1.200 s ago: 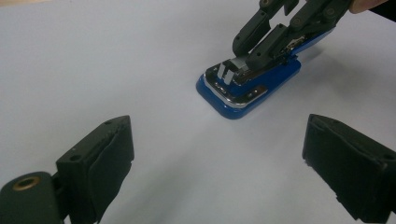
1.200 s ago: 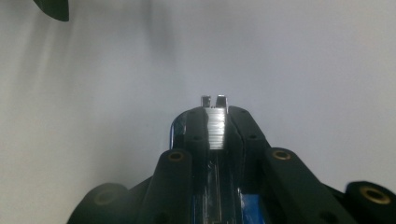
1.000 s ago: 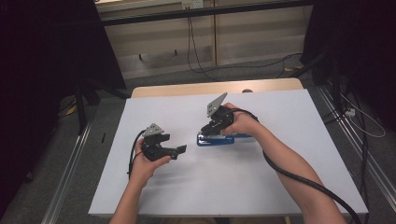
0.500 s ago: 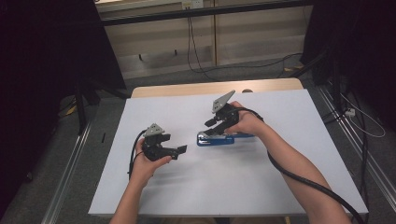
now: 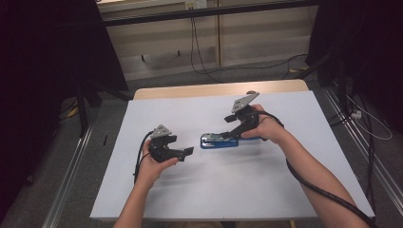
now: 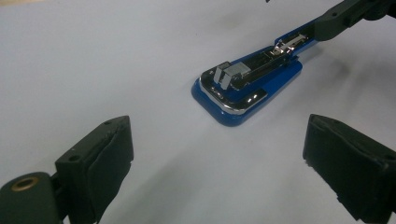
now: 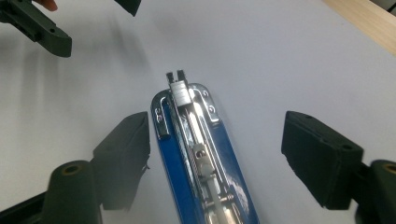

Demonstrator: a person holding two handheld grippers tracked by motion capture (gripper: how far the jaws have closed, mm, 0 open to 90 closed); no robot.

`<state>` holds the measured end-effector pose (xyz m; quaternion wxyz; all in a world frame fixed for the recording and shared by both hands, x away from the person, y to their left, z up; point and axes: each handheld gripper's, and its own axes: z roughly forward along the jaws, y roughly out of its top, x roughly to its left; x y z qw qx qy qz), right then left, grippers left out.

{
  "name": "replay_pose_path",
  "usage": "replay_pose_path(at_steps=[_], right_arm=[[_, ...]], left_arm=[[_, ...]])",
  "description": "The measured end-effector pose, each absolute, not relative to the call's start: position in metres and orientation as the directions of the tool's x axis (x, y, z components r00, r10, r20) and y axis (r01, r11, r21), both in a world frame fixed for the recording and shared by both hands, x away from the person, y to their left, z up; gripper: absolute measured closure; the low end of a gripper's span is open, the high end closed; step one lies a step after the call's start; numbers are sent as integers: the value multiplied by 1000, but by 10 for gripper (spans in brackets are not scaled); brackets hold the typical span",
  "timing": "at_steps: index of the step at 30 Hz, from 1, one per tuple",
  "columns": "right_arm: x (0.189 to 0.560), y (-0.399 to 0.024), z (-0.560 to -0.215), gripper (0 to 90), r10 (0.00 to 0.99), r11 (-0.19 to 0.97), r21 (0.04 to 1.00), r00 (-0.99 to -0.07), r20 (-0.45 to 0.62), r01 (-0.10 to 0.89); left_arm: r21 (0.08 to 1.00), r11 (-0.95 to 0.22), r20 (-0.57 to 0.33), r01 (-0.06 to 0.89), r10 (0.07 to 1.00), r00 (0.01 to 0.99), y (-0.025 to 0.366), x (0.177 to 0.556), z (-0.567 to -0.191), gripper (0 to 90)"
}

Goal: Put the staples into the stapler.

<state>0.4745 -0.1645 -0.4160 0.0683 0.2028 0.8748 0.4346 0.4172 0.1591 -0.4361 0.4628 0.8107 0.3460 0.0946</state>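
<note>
Blue stapler [image 5: 219,141] lies flat mid-table, well clear of all edges; white sheet covers table [image 5: 294,199]. High view: right gripper [image 5: 236,131] poised at stapler's right end, left gripper [image 5: 184,152] just beside its left end, not touching. Left gripper view: fingers [image 6: 100,161] wide apart, empty; stapler open, chrome staple channel [image 6: 254,63] exposed. Right gripper view: fingers [image 7: 125,147] apart, straddling stapler body, no contact evident. Judgement: approach done; grasp not yet made, handling remains.

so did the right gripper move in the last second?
Yes. In the high view the right gripper has risen and shifted toward the table's far wooden edge, while the blue stapler stays put.
</note>
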Motion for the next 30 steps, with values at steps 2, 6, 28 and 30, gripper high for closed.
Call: replay_pose_path(at_steps=[2,6,28,30], right_arm=[[472,-169,-416,210,429,537,788,-902,51,301],[468,-179,-417,188,451,530,787,-891,53,315],[443,-222,-412,167,545,494,796,-838,28,349],[441,-224,-412,166,551,492,797,-834,27,351]], left_arm=[[815,-340,-161,470,646,746,158,418,-436,88],[811,-344,-163,474,645,747,157,417,-438,88],[818,-342,-152,463,647,747,155,416,-436,89],[816,-345,-152,463,646,749,154,416,-436,91]])
